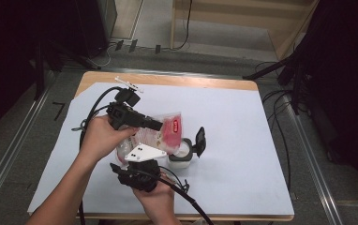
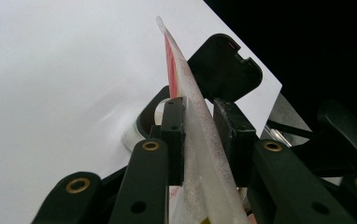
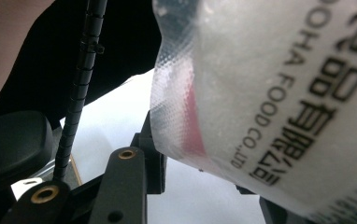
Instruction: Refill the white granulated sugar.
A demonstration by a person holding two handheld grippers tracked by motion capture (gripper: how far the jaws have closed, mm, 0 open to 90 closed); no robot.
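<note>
Item: clear plastic food pouch with red print (image 1: 167,132), soft, slippery; my left gripper (image 2: 199,122) fingers pinch its edge; right gripper (image 1: 145,158) fingers' state unclear.

Both forearms were bare, with no sleeve visible. The left gripper (image 1: 154,124) was a black, blocky plastic tool with a small white bracket on top and a thick black cable looping from its rear. The right gripper (image 1: 145,161) was black too, topped by a grey three-cornered plate (image 1: 145,153) dotted with small dark holes, and trailed a ribbed black cable (image 1: 189,199). Each had flat black jaw arms fixed with brass-coloured rivets (image 2: 150,145).
</note>
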